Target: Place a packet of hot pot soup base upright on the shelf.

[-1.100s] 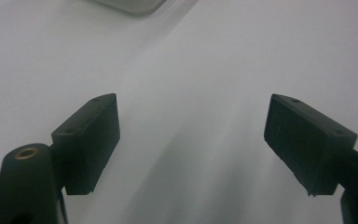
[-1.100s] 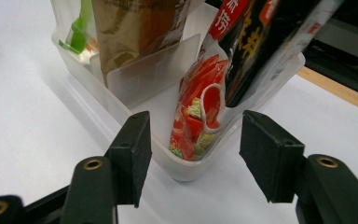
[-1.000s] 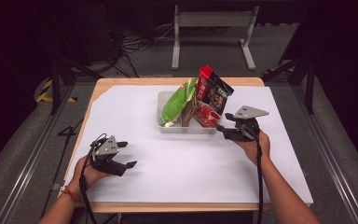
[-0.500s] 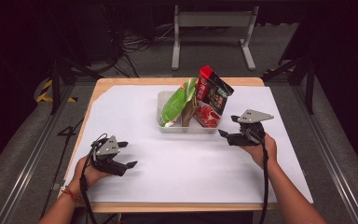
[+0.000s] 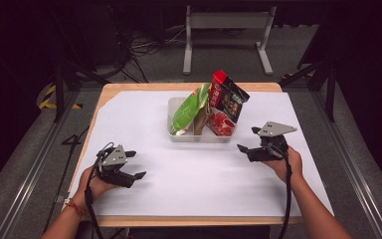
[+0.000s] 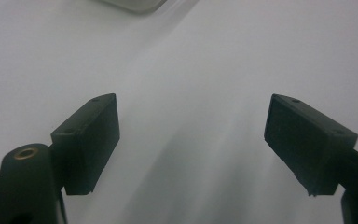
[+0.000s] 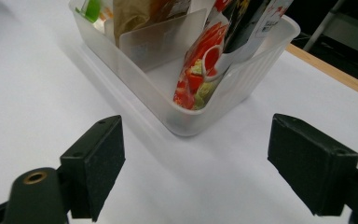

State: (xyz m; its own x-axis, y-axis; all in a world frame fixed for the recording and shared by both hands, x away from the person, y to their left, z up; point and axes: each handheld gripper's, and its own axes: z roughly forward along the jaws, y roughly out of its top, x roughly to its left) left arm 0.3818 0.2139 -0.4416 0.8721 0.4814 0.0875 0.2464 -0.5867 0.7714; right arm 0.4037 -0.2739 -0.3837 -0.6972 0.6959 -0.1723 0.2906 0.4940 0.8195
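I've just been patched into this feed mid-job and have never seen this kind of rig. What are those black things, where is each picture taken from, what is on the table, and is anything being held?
There is no robot arm here. A person holds a hand-held two-jaw tool in each hand: the left gripper and the right gripper.

The high view looks down from above the person's side of the table, so the forearms come in from the bottom. The other two pictures come from cameras riding on each gripper, looking along its own black jaws.

On the white-covered table stands a clear plastic bin with dividers. It holds upright snack packets: a green bag, a brown pouch, a red packet and a red-and-black packet.

Nothing is held: both grippers have their jaws wide apart. The right gripper faces the bin's corner; the left one faces bare table.
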